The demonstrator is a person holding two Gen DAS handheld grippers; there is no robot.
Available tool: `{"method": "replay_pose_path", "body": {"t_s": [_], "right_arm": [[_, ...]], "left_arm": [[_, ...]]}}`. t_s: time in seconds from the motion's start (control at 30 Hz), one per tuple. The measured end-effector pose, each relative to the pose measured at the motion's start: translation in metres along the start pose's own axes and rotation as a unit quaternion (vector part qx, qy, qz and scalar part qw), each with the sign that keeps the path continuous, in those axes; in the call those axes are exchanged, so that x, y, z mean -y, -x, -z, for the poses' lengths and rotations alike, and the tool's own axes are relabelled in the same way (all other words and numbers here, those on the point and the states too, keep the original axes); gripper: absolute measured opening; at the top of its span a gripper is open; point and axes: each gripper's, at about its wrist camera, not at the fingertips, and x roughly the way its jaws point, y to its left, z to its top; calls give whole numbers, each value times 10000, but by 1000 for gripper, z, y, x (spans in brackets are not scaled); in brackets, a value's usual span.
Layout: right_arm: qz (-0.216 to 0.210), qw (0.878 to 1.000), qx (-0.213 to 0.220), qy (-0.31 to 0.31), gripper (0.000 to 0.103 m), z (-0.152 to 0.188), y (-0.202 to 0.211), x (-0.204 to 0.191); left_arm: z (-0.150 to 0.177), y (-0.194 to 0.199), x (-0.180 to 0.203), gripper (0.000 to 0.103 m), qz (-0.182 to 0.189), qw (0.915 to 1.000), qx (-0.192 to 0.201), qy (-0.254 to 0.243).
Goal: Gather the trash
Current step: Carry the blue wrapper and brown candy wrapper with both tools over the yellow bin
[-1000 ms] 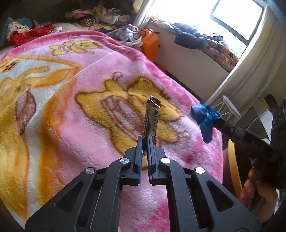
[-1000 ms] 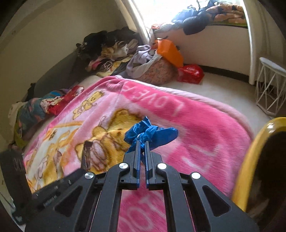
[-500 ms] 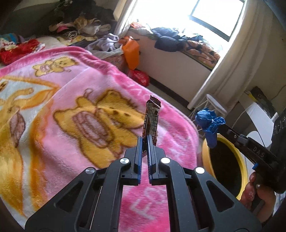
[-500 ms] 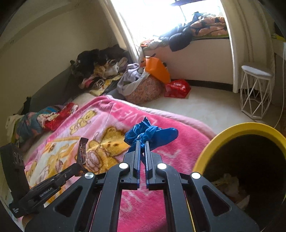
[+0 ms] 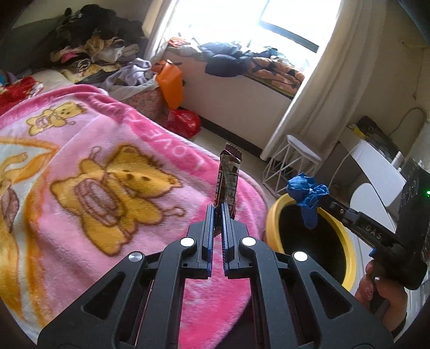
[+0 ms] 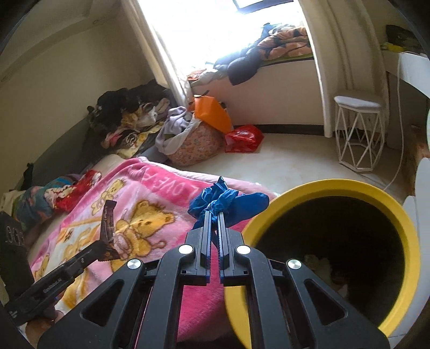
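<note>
Both sets of fingers are clenched, left gripper (image 5: 217,208) on a brown wrapper (image 5: 228,177), right gripper (image 6: 213,214) on blue trash (image 6: 228,204), beside the yellow bin (image 6: 336,188).

- Wrapper (image 5: 228,177): brown snack-bar wrapper, upright, lower end clamped, centre of left view.
- Blue wad (image 6: 228,205): crumpled blue plastic, clamped, centre of right view, beside bin rim.
- Bin (image 6: 403,222): yellow rim, dark interior, scraps at bottom, lower right.

Bright window (image 5: 290,24) with pale curtains (image 5: 309,102), clothes heaped on the window ledge (image 6: 282,45), cream walls (image 6: 53,69), pale floor (image 6: 290,161), white wire stool (image 6: 358,131), bed under a pink bear-print blanket (image 5: 88,171), laundry pile (image 6: 129,115) beyond
</note>
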Motion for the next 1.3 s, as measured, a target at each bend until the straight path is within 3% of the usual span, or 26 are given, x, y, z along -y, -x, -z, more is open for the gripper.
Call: {"method": "replay_pose_path", "body": {"t_s": [0.63,1.3], "right_arm": [[698,9970,220,-270,4,9,37,54],[1165,9906,74,-710,4,18,55,112]], "left_arm": [[10,-8,58,3,381,9974,-91,-612],[36,-33,125,3,782,9866,-351,-1392]]}}
